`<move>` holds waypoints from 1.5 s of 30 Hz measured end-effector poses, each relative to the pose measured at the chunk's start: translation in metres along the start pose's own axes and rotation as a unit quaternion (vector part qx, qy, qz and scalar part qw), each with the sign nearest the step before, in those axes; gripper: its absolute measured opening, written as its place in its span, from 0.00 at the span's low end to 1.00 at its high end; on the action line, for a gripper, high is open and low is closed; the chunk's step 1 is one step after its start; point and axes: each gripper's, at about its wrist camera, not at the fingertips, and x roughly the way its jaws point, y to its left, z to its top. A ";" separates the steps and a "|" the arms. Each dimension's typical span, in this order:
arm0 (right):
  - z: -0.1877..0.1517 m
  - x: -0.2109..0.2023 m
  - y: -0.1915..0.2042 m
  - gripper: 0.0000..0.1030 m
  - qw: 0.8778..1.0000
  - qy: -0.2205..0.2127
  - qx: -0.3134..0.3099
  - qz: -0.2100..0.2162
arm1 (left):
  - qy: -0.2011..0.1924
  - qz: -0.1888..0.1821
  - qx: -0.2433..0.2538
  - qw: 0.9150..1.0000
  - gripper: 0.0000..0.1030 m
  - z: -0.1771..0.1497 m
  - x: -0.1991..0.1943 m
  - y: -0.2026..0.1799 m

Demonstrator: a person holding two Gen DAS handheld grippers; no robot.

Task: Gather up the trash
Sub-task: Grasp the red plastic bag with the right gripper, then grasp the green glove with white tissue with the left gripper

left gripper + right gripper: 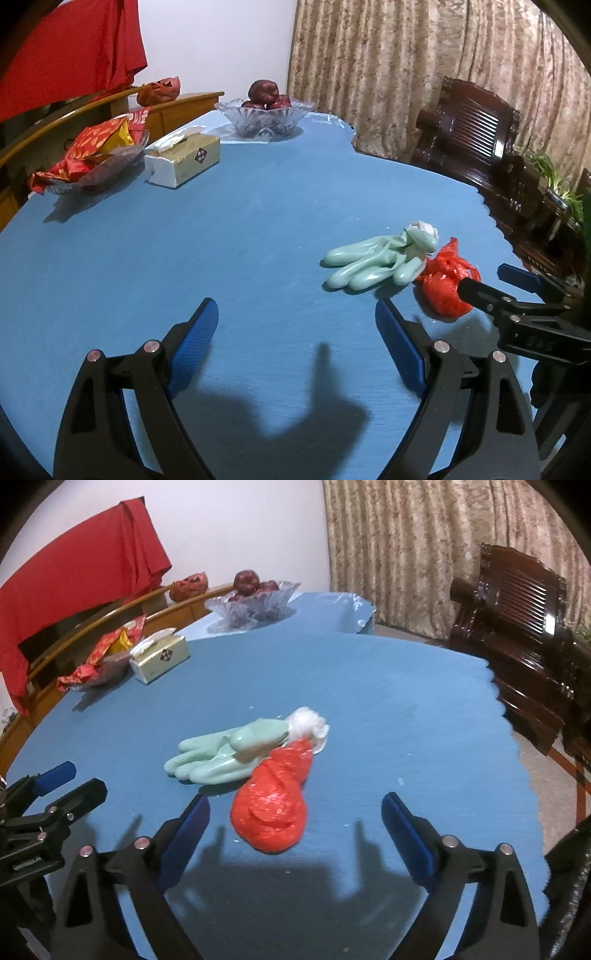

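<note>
A knotted red plastic bag [271, 810] lies on the blue table [406, 720], touching a pale green rubber glove [218, 755] with a white tissue wad [308, 723] behind it. My right gripper [295, 805] is open, its blue pads on either side of the bag's near end, not touching. My left gripper [295, 310] is open and empty over bare table, left of the glove [373, 262] and the bag [445, 288]. The right gripper [484, 280] shows at the left wrist view's right edge. The left gripper [74, 775] shows at the right wrist view's left edge.
At the far left stand a tissue box [184, 162], a glass dish of red snack wrappers [92, 155] and a glass fruit bowl [264, 114]. A dark wooden chair [476, 144] stands past the scalloped right table edge. Curtains hang behind.
</note>
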 end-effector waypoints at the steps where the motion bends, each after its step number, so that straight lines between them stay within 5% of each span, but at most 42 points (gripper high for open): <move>1: 0.000 0.001 0.001 0.85 1.000 0.002 -0.001 0.001 | 0.001 0.000 0.000 1.000 0.82 0.000 0.001 0.001; 7: 0.000 0.017 0.002 0.72 1.000 0.022 0.000 0.011 | 0.003 0.000 -0.001 1.000 0.82 -0.001 0.003 0.001; 15: -0.002 0.020 -0.004 0.42 0.999 0.034 0.003 0.038 | 0.005 -0.005 0.004 1.000 0.82 0.001 0.007 -0.008; 42: 0.008 -0.017 -0.074 0.41 0.999 -0.005 0.028 -0.022 | 0.022 -0.064 0.051 0.996 0.82 0.037 0.077 -0.106; 45: 0.006 -0.017 -0.075 0.41 0.999 -0.004 0.029 -0.021 | 0.026 -0.063 0.051 0.996 0.74 0.037 0.083 -0.109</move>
